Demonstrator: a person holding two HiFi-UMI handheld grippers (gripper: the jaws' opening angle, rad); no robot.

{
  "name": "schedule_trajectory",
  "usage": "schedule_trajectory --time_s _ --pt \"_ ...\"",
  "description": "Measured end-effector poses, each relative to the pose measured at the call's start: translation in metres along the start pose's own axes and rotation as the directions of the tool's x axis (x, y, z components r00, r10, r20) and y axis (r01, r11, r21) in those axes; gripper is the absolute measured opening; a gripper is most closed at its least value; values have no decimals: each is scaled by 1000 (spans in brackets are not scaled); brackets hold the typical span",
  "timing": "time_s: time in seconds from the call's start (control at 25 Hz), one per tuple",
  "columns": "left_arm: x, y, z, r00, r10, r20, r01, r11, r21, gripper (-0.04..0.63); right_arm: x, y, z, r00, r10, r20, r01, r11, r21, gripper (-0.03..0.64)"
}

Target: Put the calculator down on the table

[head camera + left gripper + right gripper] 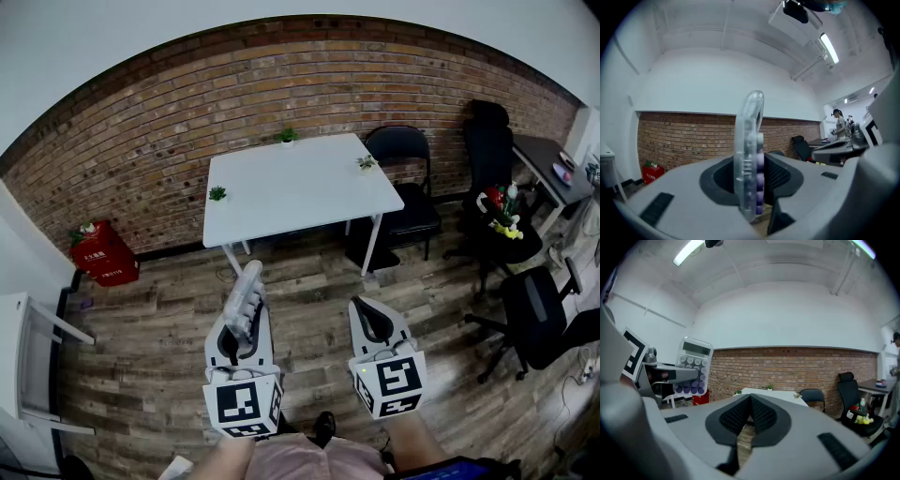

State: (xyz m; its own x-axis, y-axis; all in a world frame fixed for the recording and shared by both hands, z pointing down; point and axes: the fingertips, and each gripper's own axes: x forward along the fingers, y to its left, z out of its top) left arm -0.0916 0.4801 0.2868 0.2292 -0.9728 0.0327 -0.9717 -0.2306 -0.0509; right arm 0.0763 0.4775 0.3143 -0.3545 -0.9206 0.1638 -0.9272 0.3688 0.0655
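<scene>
Left hand-held gripper (243, 321) pinches the calculator (249, 284) upright; right hand-held gripper (374, 314) is closed, empty. Advised: carry to the white counter (300, 187), tilt flat, lower, then release.

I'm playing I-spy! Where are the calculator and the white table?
calculator (691, 361), right gripper view, on its round keys.
white table (291, 187), head view, on its bare top.

Calculator (749, 140) base hidden between left gripper (752, 172) fingers (783, 174).
</scene>
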Motion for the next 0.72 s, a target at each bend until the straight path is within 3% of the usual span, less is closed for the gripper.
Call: schedule_trajectory --time_s 0.72 --pt "17 -20 -6 1000 20 -21 -20 1000 -4 144 8 -20 -13 998 55 -13 -54 998 15 9"
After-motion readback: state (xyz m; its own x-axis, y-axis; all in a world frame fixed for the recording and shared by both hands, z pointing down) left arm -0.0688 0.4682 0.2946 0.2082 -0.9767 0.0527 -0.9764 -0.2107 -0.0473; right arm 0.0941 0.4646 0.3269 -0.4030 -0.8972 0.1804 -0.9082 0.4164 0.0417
